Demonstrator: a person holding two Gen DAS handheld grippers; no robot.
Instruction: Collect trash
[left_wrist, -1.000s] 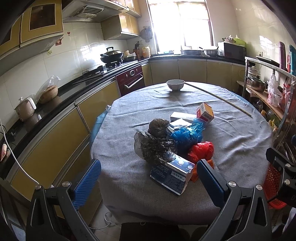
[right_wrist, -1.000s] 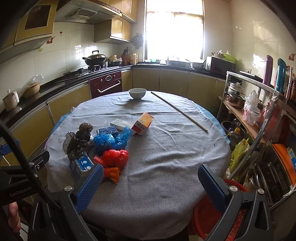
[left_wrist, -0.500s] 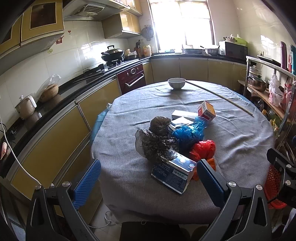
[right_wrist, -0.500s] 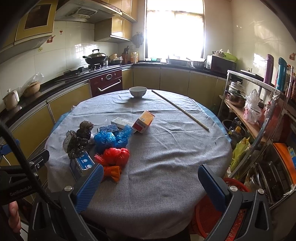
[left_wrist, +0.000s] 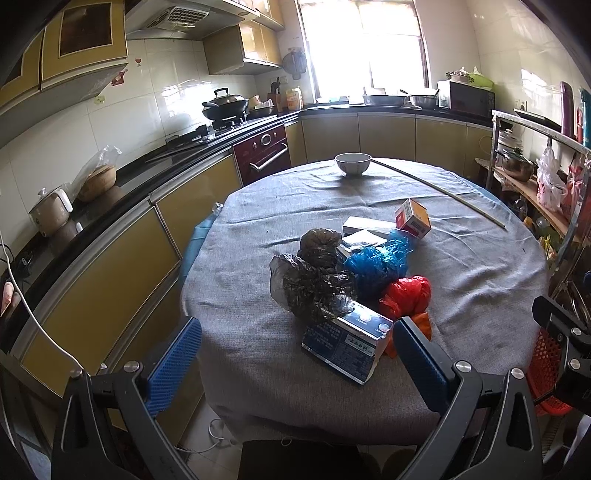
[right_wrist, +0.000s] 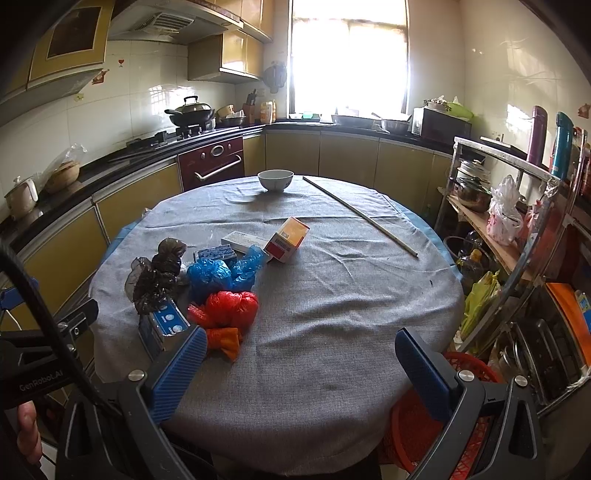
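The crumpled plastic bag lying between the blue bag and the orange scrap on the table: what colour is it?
Red. The red bag shows best in the right wrist view.

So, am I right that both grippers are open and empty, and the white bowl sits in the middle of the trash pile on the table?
Not quite. The white bowl stands alone at the table's far edge, well apart from the trash pile, as the right wrist view shows. Both the left gripper and right gripper are open and empty.

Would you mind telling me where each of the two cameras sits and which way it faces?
Left wrist: on the open left gripper at the table's near edge, facing the trash pile, blue box nearest.
Right wrist: on the open right gripper, further right, facing the table; a red basket below, fingertips at left.
Shared: white bowl, red bag.
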